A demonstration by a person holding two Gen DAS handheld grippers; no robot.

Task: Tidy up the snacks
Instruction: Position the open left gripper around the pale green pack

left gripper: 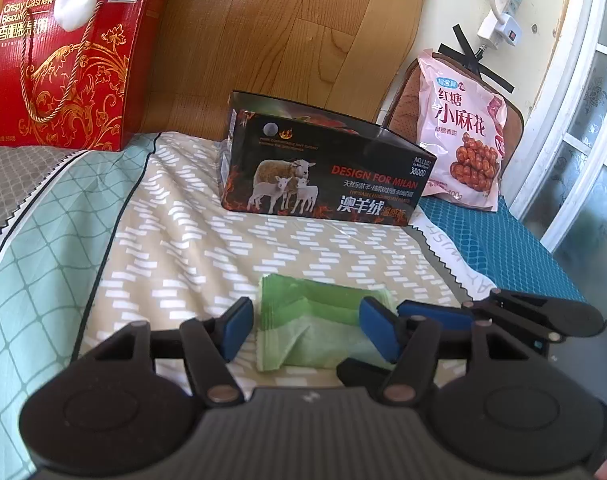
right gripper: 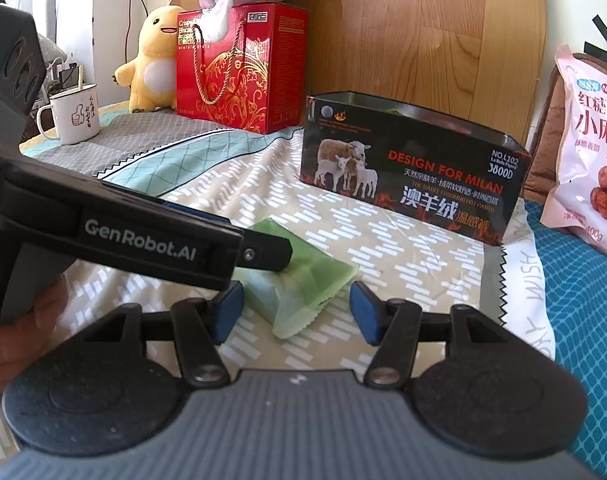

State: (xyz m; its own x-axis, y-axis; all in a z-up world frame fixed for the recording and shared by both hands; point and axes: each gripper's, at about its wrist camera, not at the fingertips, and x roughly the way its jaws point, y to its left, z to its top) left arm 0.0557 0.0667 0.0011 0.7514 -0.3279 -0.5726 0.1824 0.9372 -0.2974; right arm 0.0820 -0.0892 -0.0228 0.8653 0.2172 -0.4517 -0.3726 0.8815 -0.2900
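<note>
While both tools sit low over the bed, the left hand-held gripper has its blue pads spread wide with the green snack packet lying between them, untouched by either pad as far as I can tell. The right hand-held gripper is likewise spread, the same packet just ahead of its gap, partly hidden by the other tool's arm. That packet looks light and soft, a thin crinkly wrapper that will likely buckle and may slip; I judge the best hold is across its thicker middle, not the flat sealed edge. It rests on the patterned bedsheet. Farther back stands an open black box printed with sheep, probably the place for snacks. Beyond it, a pink bag of twisted snacks leans on a cushion, and a red biscuit box stands against the wooden headboard.
</note>
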